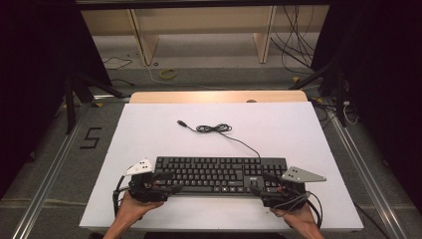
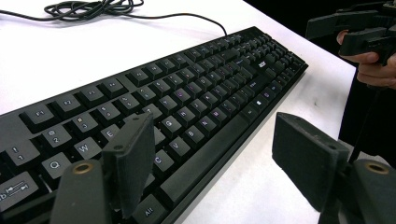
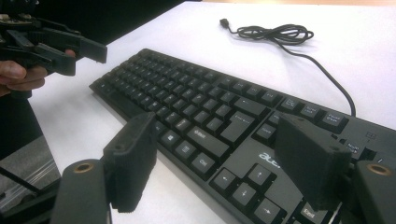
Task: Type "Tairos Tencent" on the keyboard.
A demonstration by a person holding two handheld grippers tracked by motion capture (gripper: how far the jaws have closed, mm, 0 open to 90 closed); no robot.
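High view, catalogue of items on the white table top (image 1: 149, 129):

1. Keyboard (image 1: 219, 174): black, full-size, lying flat across the lower centre of the frame, long edge parallel to the near table edge. Its cable (image 1: 244, 144) runs from the back edge up to a loose coil (image 1: 214, 128) at centre frame, ending in a free plug (image 1: 182, 122).

2. Left gripper (image 1: 166, 189): lower left of the frame, at the keyboard's left end. In the left gripper view its jaws stand apart, one over the lower-left keys, the other over bare table beyond the front edge; the keyboard (image 2: 187, 102) runs away toward the upper right. Nothing is clamped.

3. Right gripper (image 1: 261, 188): lower right of the frame, at the keyboard's right end. In the right gripper view its jaws are likewise spread, straddling the front edge near the arrow keys (image 3: 243, 186). Nothing is clamped.

Condition and risk, as judged: both grippers look set to take the keyboard by its two ends.
- A jaw closing on keycaps rather than the frame could press or pop keys, and the grip may slip.
- Uneven lifting would tilt the board out of one grip.
- The trailing cable may drag or snag on the coil when the board moves.
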